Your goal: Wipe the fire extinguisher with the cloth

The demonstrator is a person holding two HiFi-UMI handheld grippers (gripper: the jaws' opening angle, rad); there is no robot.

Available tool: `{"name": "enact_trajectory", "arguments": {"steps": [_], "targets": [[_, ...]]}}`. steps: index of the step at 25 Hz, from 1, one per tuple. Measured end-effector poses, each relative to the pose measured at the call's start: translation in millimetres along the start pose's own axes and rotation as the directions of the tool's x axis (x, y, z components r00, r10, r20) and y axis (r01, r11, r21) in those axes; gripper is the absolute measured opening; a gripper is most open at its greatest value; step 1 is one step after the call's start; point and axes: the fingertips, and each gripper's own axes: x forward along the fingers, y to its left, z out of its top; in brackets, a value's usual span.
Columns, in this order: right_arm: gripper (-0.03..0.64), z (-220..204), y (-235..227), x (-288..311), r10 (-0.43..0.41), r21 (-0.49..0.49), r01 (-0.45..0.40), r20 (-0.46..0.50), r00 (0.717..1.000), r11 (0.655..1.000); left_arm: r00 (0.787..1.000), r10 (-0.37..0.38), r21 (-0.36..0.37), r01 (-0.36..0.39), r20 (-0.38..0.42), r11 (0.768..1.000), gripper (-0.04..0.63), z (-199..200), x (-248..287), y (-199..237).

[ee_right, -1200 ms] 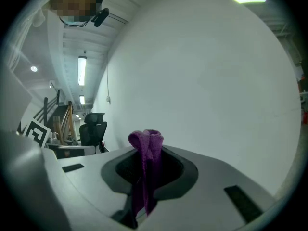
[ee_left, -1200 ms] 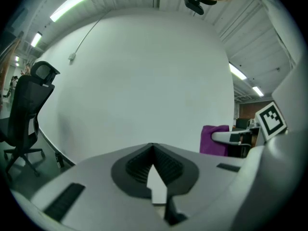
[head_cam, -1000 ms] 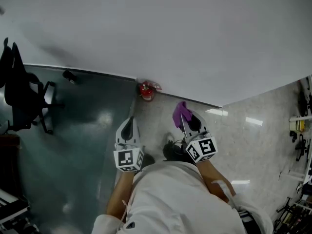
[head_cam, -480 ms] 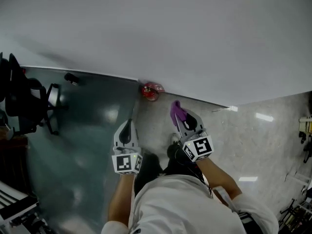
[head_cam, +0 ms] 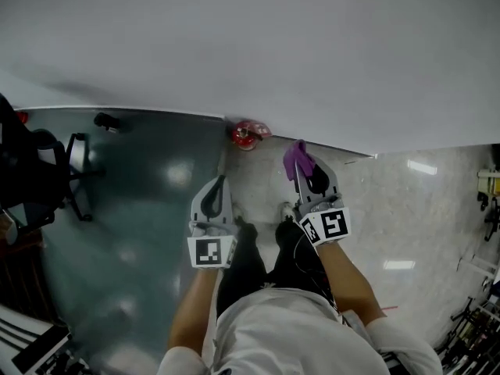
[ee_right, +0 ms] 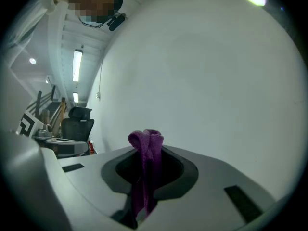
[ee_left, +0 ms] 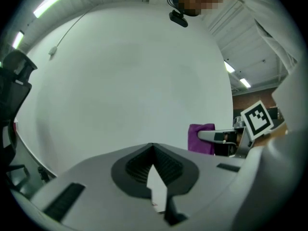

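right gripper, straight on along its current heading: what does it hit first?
Probably the plain white wall: it fills the right gripper view beyond the purple cloth clamped in the jaws of the right gripper. In the head view the red fire extinguisher stands left of that line. Distance is unclear.

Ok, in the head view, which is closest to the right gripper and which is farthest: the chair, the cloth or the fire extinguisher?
1. The cloth: pinched between the jaws of the right gripper.
2. The fire extinguisher: ahead, a little to the left.
3. The chair: way over at the left edge.
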Motion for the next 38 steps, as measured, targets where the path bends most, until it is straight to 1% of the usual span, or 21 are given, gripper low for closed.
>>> {"name": "enact_trajectory", "arguments": {"steps": [3,6,10,12,14,17,20,24,26,28,30,33,36,38], "targets": [[0.067,-19.8,-0.4,20.3,-0.064,0.000,0.064,0.012,0.998,0.998,0.999,-0.037,-0.027,0.036,-0.027,0.999,0.005,-25.5,19.6,17.8],[0.066,-46.0,-2.2,34.0,-0.100,0.000,0.100,0.010,0.995,0.995,0.997,-0.061,-0.047,0.058,-0.049,0.997,0.005,-55.5,35.4,27.4],[0.066,-98.8,-8.9,49.0,-0.127,0.003,0.127,-0.003,0.992,0.992,0.997,-0.043,-0.068,0.039,-0.058,0.997,0.005,-104.7,56.0,42.8],[0.066,-127.5,-14.1,54.6,-0.137,0.010,0.137,-0.007,0.991,0.990,0.997,-0.038,-0.069,0.034,-0.065,0.997,0.005,-132.0,69.3,45.8],[0.066,-155.9,-17.5,58.5,-0.138,0.013,0.139,-0.013,0.990,0.990,0.998,-0.042,-0.060,0.039,-0.051,0.997,0.005,-158.8,79.4,46.0],[0.066,-203.7,-21.2,60.5,-0.138,0.013,0.139,-0.043,0.989,0.990,0.997,-0.052,-0.064,0.048,-0.063,0.997,0.005,-203.3,86.8,41.7],[0.066,-254.0,-23.7,59.1,-0.133,0.020,0.135,-0.078,0.988,0.991,0.996,-0.043,-0.062,0.038,-0.076,0.997,0.005,-248.7,90.1,40.9],[0.066,-316.8,-30.1,60.3,-0.148,0.053,0.154,-0.100,0.984,0.987,0.996,-0.038,-0.066,0.032,-0.084,0.997,0.005,-304.4,97.6,43.8],[0.066,-348.7,-37.9,71.7,-0.156,0.060,0.163,-0.112,0.981,0.985,0.997,-0.040,-0.051,0.037,-0.070,0.998,0.005,-330.7,108.1,48.0],[0.066,-383.0,-42.2,82.9,-0.152,0.040,0.158,-0.135,0.979,0.987,0.998,-0.041,-0.045,0.039,-0.047,0.998,0.005,-353.5,115.3,53.2],[0.066,-420.1,-49.9,88.3,-0.168,0.047,0.177,-0.155,0.974,0.983,0.998,-0.046,-0.039,0.044,-0.041,0.998,0.005,-375.8,120.6,59.6],[0.066,-476.6,-75.0,104.8,-0.206,0.082,0.220,-0.152,0.967,0.972,0.998,-0.058,-0.034,0.057,-0.024,0.998,0.005,-411.6,139.7,72.3],[0.066,-531.2,-93.8,130.3,-0.203,0.087,0.216,-0.141,0.969,0.972,0.997,-0.077,-0.031,0.077,0.009,0.997,0.005,-447.9,157.9,81.3],[0.066,-567.2,-101.8,141.4,-0.195,0.087,0.208,-0.138,0.971,0.974,0.995,-0.103,-0.028,0.103,0.002,0.994,0.005,-480.7,167.3,82.0]]}}
